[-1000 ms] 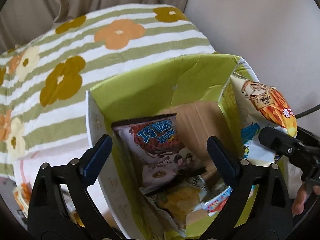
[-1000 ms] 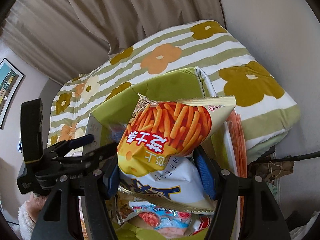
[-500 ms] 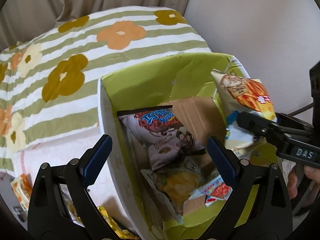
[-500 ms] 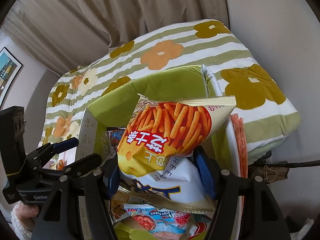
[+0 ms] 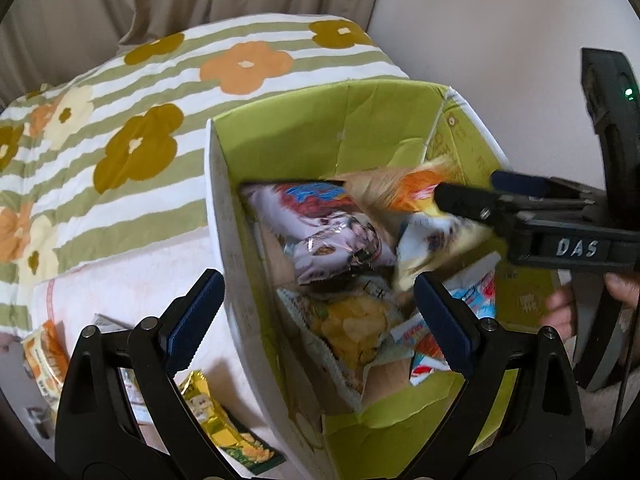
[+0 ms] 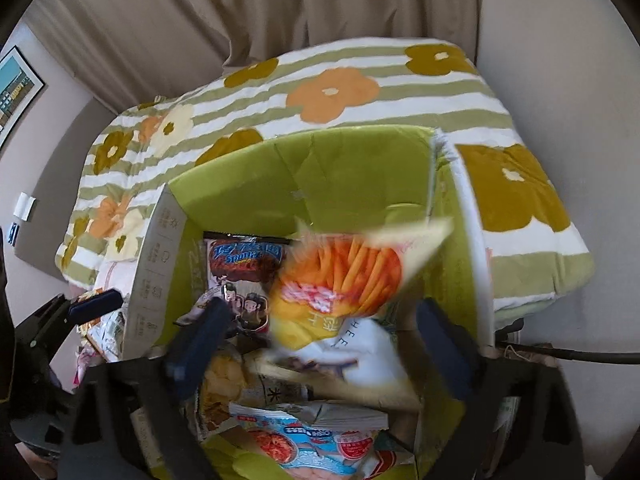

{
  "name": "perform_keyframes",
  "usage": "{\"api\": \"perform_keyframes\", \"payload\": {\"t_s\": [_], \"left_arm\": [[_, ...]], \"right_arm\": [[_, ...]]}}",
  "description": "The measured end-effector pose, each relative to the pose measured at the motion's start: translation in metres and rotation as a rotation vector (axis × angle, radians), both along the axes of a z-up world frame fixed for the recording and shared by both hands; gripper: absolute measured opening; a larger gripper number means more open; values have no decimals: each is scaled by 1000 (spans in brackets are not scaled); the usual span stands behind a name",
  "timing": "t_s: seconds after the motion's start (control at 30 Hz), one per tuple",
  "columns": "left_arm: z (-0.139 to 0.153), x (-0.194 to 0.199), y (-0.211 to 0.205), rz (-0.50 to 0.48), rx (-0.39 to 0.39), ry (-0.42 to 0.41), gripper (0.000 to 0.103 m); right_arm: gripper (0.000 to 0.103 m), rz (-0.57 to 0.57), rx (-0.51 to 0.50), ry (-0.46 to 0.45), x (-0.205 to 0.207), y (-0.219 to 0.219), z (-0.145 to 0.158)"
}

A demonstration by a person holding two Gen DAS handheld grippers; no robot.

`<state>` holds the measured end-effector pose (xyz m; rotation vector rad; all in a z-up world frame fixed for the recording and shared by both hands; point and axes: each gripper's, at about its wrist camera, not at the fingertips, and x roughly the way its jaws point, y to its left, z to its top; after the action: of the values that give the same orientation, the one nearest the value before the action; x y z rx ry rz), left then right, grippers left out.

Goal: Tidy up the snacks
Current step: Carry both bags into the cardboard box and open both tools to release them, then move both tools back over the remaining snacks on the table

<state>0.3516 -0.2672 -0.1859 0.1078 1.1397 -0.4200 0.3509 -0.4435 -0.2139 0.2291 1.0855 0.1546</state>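
A green cardboard box [image 5: 304, 128] [image 6: 320, 168] holds several snack bags. A blurred orange and yellow fries bag [image 6: 344, 284] [image 5: 416, 196] drops into the box, apart from my right gripper [image 6: 324, 340], whose jaws stand wide open over the box; it also shows in the left wrist view [image 5: 472, 196]. A purple Spoon snack bag [image 5: 320, 232] [image 6: 244, 268] and a yellow chips bag [image 5: 356, 324] lie inside. My left gripper [image 5: 316, 320] is open and empty, straddling the box's near left wall.
The box sits on a striped flowered blanket [image 5: 160, 92] [image 6: 360, 88]. Loose snack packets [image 5: 224, 428] lie on the pink cloth left of the box. A wall and curtain stand behind. A cable [image 6: 560, 356] runs at right.
My right gripper has opened and let go of the fries bag, which falls into the box. The right gripper has moved lower over the box. My left gripper stays open.
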Motion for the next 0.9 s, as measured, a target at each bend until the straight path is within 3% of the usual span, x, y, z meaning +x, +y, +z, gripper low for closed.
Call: {"api": "perform_keyframes", "payload": {"t_s": [0.17, 0.47, 0.7, 0.9], "left_arm": [[8, -14, 4, 16, 0, -15, 95], [55, -54, 14, 59, -9, -118, 95], [80, -97, 38, 149, -3, -162, 95], [79, -141, 78, 256, 47, -168, 95]], "right_arm": [[97, -9, 6, -24, -22, -4, 11], [97, 25, 5, -84, -67, 1, 52], [97, 152, -3, -166, -102, 24, 85], [97, 246, 38, -192, -125, 53, 85]]}}
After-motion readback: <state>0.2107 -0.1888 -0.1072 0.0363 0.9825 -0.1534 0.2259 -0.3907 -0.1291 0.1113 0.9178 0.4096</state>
